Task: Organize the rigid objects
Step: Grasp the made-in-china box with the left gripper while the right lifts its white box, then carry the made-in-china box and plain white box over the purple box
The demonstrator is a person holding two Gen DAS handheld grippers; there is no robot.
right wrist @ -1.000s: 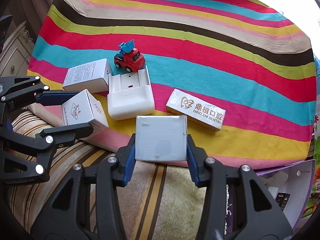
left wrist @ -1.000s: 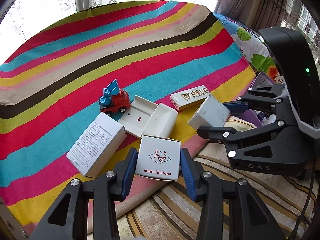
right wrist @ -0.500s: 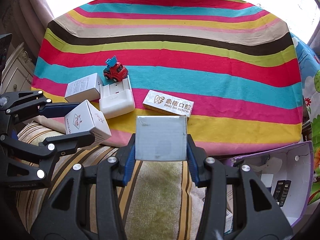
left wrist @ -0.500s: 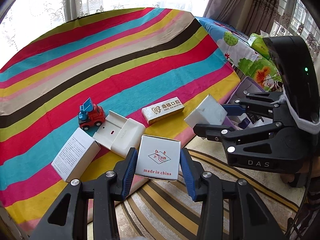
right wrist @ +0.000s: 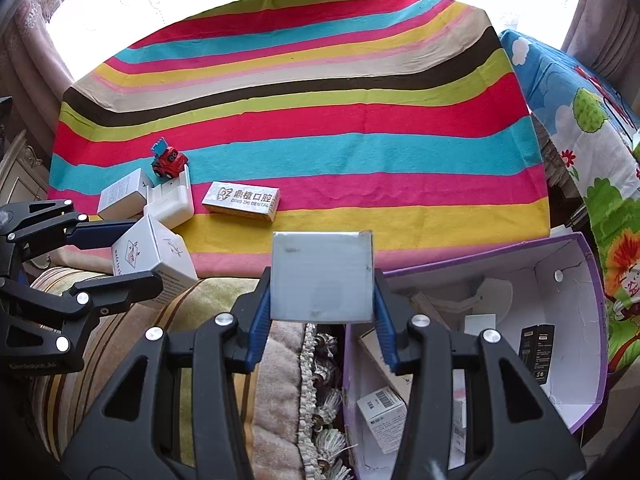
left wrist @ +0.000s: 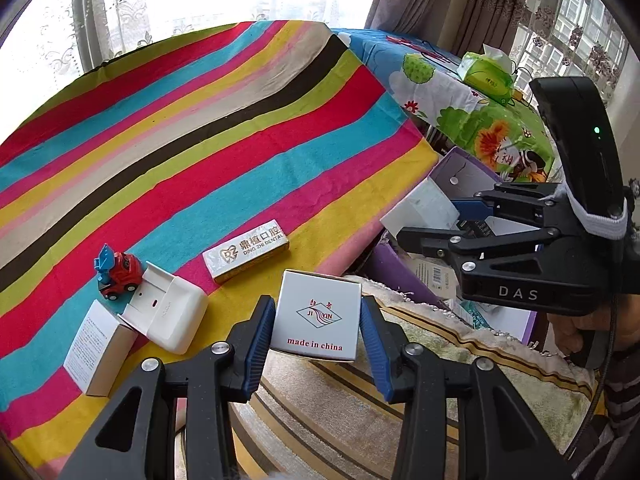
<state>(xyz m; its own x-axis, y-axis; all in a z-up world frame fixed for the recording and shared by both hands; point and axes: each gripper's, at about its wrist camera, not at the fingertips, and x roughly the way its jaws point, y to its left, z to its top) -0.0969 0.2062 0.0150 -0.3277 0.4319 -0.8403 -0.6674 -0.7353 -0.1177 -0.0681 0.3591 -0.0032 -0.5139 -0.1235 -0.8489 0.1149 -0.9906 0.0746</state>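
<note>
Gripping "JI YIN made in china" box (left wrist: pixel 316 316): left gripper (left wrist: pixel 316 332); right gripper (right wrist: pixel 322 312) fingers hold unmarked grey box (right wrist: pixel 322 276); "DING ZHI DENTAL" carton (left wrist: pixel 246 250) on cloth.

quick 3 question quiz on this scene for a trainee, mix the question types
1. True or false: both grippers hold a box.
2. What stands behind the white holder? A) toy truck B) cup C) spoon
3. Fill in: the purple bin sits beside the striped ____.

Key
1. True: left gripper grips the printed box, right gripper the plain box.
2. A, toy truck.
3. Cloth.
</note>
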